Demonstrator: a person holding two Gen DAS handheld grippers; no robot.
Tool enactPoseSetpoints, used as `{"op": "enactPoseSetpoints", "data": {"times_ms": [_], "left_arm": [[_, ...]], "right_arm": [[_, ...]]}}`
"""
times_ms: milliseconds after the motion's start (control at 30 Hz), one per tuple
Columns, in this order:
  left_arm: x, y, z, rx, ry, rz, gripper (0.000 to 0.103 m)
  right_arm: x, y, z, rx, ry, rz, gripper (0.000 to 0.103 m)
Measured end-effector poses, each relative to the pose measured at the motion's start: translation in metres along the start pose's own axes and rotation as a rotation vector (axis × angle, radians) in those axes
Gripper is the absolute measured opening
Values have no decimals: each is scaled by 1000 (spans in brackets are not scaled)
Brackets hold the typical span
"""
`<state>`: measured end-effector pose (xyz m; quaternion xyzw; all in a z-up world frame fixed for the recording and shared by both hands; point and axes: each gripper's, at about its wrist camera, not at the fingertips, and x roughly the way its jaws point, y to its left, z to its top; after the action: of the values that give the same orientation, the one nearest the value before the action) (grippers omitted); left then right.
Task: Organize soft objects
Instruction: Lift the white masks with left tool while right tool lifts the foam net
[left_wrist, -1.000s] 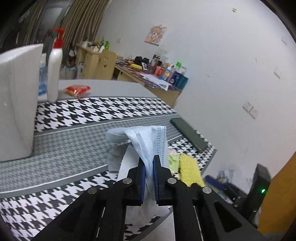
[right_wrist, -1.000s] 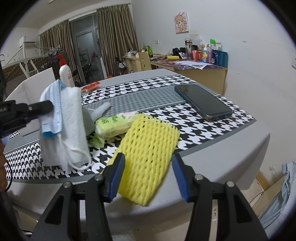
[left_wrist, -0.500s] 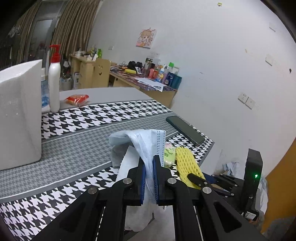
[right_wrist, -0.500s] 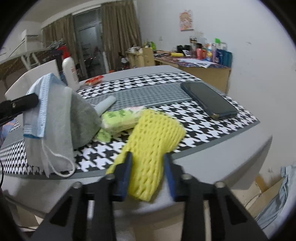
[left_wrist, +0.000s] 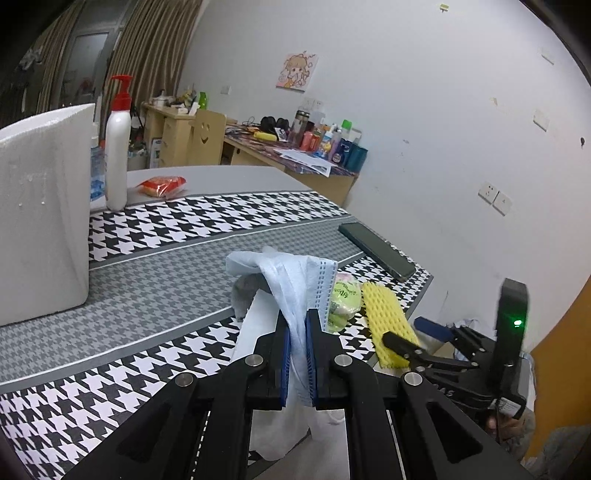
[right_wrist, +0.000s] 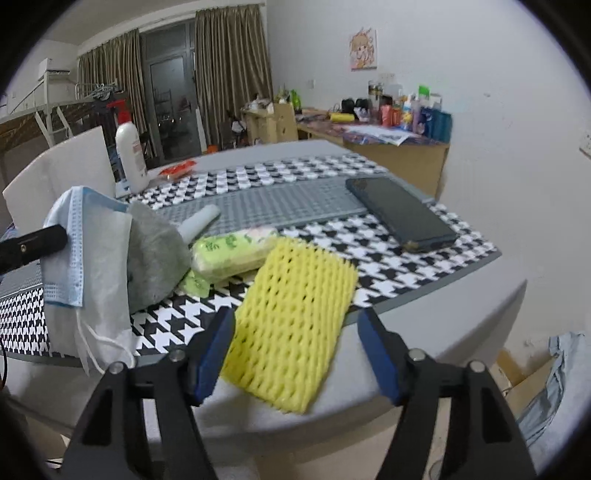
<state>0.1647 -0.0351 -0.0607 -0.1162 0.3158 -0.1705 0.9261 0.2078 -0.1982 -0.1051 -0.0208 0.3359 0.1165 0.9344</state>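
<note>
In the left wrist view, your left gripper was clamped on the face mask, lifted above the table.

In the right wrist view, your right gripper was opening around the untouched yellow foam net at the table's edge; sorting looked barely begun.

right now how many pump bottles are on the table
1. The white pump bottle with the red pump stands upright at the table's far side, beside the white foam box and near a red packet. More could be hidden behind the box.
</note>
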Motion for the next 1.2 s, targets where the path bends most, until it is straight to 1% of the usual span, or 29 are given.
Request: {"op": "enactPoseSetpoints", "data": {"times_ms": [67, 100, 133, 167, 200, 233, 267, 300, 367, 533, 800, 900, 967, 1033, 1133, 1200], "left_arm": [[-1, 1, 0, -1, -3, -3, 8], [-2, 0, -1, -1, -4, -4, 8], [-2, 1, -1, 0, -3, -6, 8], [-2, 1, -1, 1, -1, -8, 8], [-2, 1, -1, 1, 0, -10, 8], [-2, 2, -1, 0, -1, -13, 8], [-2, 3, -1, -2, -1, -16, 8], [-3, 3, -1, -4, -2, -15, 8], [-5, 5, -1, -9, -4, -12, 8], [-9, 7, -4, -17, -5, -19, 8], [-8, 8, -4, -20, -2, -26, 8], [-6, 9, -5, -25, 4, -38, 8], [-5, 9, -5, -27, 8, -41, 8], [-6, 11, -5, -25, 9, -43, 8], [-5, 16, -6, -40, 20, -36, 8], [-9, 19, -5, -47, 8, -32, 8]], "right_arm": [[9, 1, -2, -7, 37, -6, 73], [9, 0, -2, -1, 37, 1, 69], [9, -2, -2, 19, 42, 18, 64], [8, -3, -2, 29, 38, 30, 37], [7, -4, -1, 41, 51, 78, 20], [6, -4, 0, 51, 66, 111, 20], [4, -3, 0, 48, 62, 97, 19], [0, 1, 0, 24, 37, 73, 18], [-8, 6, 0, 2, 3, 86, 18], [-30, 29, 6, -49, -58, 155, 19], [-42, 52, 20, -50, -110, 297, 19], [-36, 65, 23, -74, -95, 336, 19], [-28, 74, 20, -92, -74, 347, 19], [-11, 81, 16, -98, -19, 322, 19], [11, 88, 10, -110, 48, 333, 19], [20, 95, 6, -128, 80, 327, 19]]}}
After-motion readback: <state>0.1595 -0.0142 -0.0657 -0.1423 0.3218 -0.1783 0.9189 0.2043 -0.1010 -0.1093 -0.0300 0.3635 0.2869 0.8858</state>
